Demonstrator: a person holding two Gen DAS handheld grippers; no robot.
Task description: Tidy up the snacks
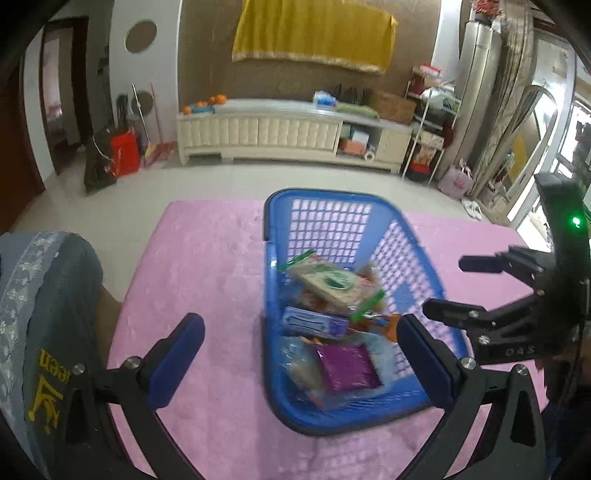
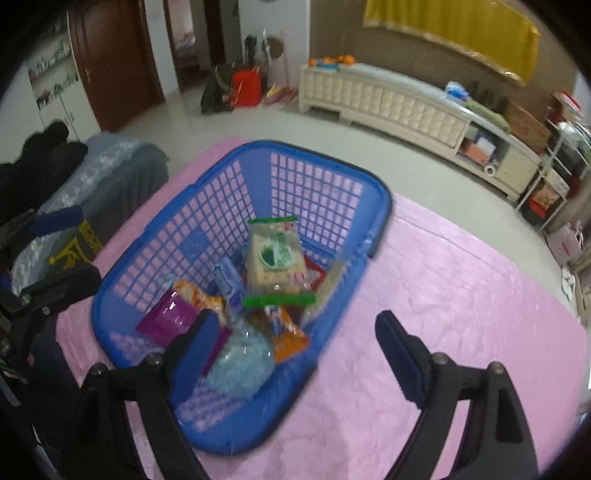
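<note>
Basket: a blue plastic basket (image 1: 402,254) with lattice walls is seen standing on the pink cloth (image 1: 207,258), close in front of both grippers; every visible snack lies inside it.
Top of the pile: a clear cracker pack (image 2: 275,258) with a green label and green sealed ends is laid across the other packets, roughly mid-basket.
Under it: a small blue-violet packet (image 2: 228,280) is tucked beside the cracker pack, with something red glimpsed below.
Near end: a purple pouch (image 1: 349,365) is lying flat at the end nearest the grippers; a crinkled clear-blue wrapper (image 2: 240,360) is bunched next to it.
Between them: orange packets (image 2: 288,332) are wedged among the rest; their print is too blurred to be read.
Left gripper: the left gripper (image 1: 299,354) is held wide open over the near end of the basket, nothing between its blue pads, one finger seen in front of the basket's wall.
Right gripper: the right gripper (image 2: 295,350) is spread wide and empty, its left finger over the purple pouch, its right finger over bare cloth outside the basket.
Beyond the cloth: a pale tiled floor, a long cream cabinet (image 1: 266,129) with oranges on top, and a yellow drape (image 1: 314,33) on the wall behind are made out.
Left edge: a grey-blue cushioned seat (image 1: 40,295) is seen beside the cloth.
</note>
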